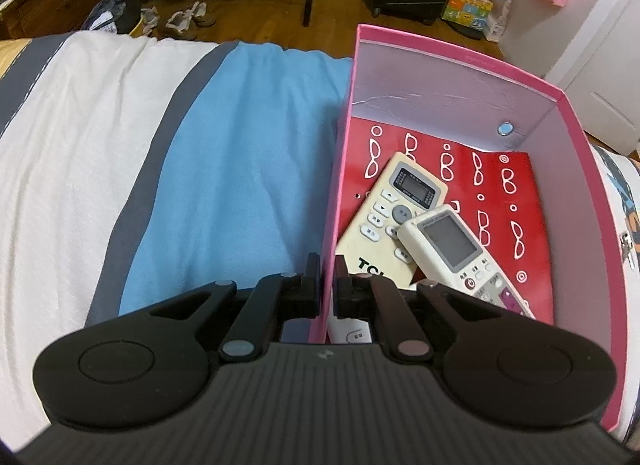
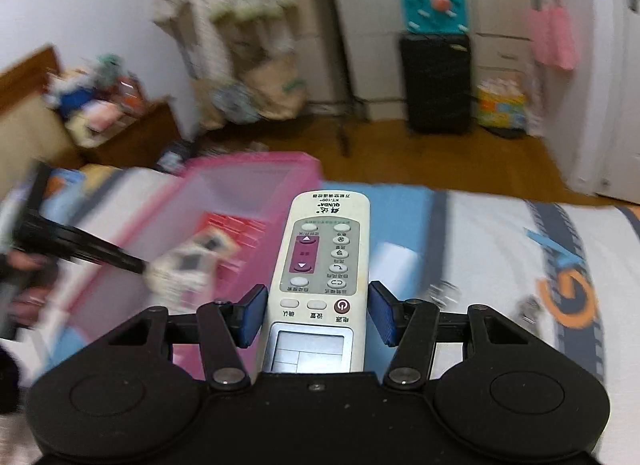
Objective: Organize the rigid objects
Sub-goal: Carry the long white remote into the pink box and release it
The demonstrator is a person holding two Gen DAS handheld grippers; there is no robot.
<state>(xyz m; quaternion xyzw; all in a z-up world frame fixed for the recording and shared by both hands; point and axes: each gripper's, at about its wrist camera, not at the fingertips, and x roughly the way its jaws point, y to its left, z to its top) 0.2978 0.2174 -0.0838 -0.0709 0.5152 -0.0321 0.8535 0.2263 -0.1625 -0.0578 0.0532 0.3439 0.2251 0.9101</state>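
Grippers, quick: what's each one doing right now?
Left gripper: closed on the pink box wall.
Right gripper: holding a white remote.

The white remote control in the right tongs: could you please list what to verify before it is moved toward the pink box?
1. Right tongs gripping the white plastic remote control by both long edges: ok.
2. Left tongs clamped on the pink cardboard box's side wall: ok.
3. Box top open: ok.
4. Bare red patterned floor beside the cream remote and the grey-screened remote lying inside: ok.
5. Clear path to the box: cannot tell, right view blurred.
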